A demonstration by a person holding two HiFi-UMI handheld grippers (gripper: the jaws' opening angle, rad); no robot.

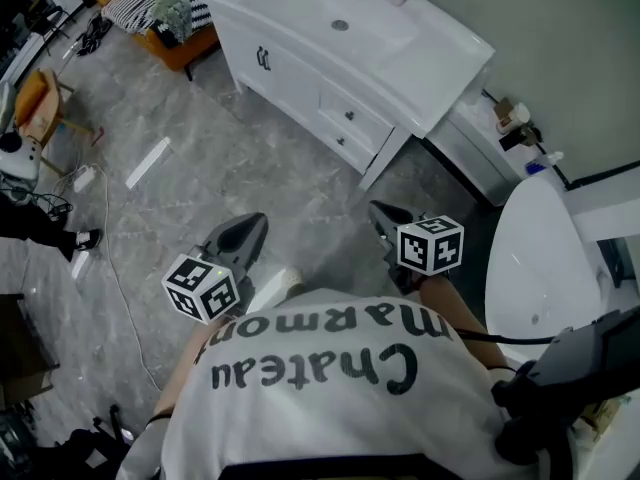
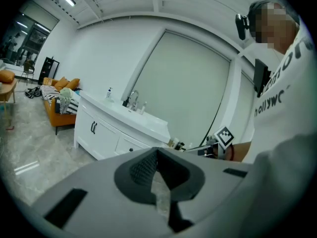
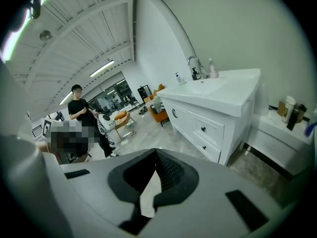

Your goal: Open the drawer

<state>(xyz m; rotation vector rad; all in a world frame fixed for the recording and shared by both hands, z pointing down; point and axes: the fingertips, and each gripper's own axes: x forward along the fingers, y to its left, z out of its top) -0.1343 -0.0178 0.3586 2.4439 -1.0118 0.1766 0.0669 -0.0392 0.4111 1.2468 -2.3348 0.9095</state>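
Drawer (image 1: 350, 116): upper of two in the white vanity (image 1: 440, 53), right of the cabinet doors (image 1: 262, 60), below the basin; shut, its dark knob barely legible. Lower drawer (image 1: 343, 141): shut.
Left gripper (image 1: 250, 230): jaws clenched together, empty, over the floor (image 1: 200, 168), well apart from the vanity.
Right gripper (image 1: 383, 216): likewise clenched, empty.
Hands: hidden under the shirt (image 1: 340, 388).

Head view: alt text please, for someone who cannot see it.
Seen from above, a person holds the left tongs and right tongs, both empty and closed, over grey floor, short of a white cabinet whose two drawers are shut.
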